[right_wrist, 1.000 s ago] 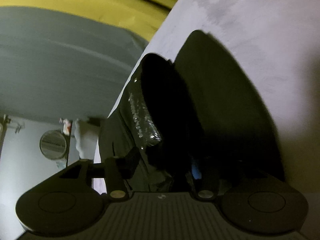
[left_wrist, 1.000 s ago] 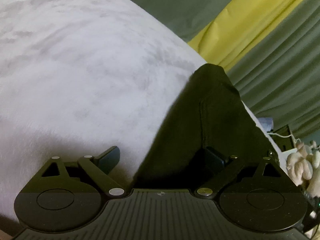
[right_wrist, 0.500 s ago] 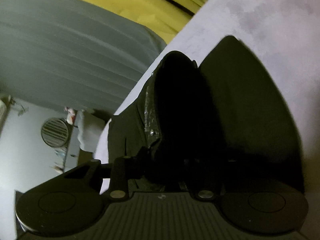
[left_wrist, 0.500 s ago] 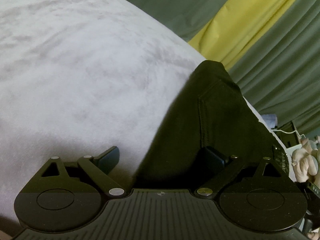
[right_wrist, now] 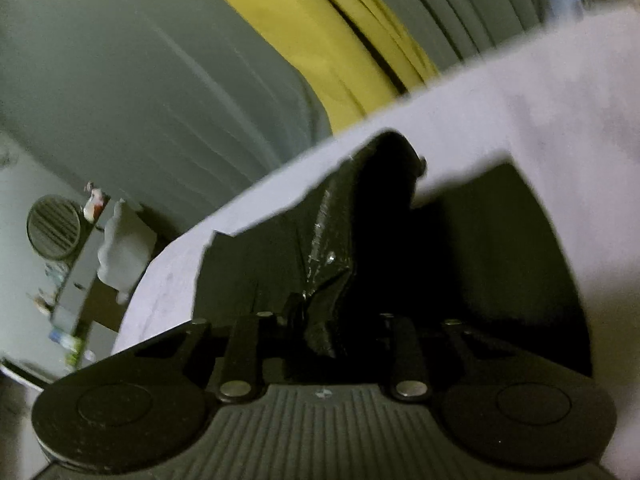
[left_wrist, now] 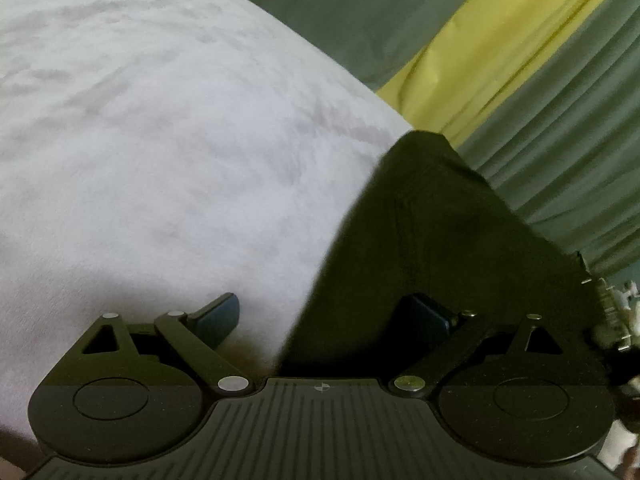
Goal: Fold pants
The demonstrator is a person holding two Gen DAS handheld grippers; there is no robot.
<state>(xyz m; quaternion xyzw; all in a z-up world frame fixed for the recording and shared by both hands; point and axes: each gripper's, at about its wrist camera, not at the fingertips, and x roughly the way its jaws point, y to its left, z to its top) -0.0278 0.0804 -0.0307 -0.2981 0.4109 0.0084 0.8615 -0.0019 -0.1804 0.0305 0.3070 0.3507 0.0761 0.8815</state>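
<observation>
One pair of dark pants [left_wrist: 452,248] lies on one pale lavender bed cover [left_wrist: 168,144], and two grippers work it. In the left wrist view the pants fill the 3 o'clock half, their straight edge running from about 12 down to 6, with a seam up the middle; the cover spreads bare from 7 round to 11 o'clock, wide open room. The left gripper [left_wrist: 324,316] stands open, one finger [left_wrist: 218,314] over bare cover, the other over the cloth, nothing pinched. In the right wrist view the right gripper [right_wrist: 332,320] has a raised ridge of the pants [right_wrist: 360,216] bunched between its jaws, which are closing; the pads themselves are lost in dark cloth. Flat panels of pants lie to either side, and the cover's edge curves from 8 to 2 o'clock. Beyond hang grey-green curtains [right_wrist: 140,92] with one yellow panel [right_wrist: 304,36].
</observation>
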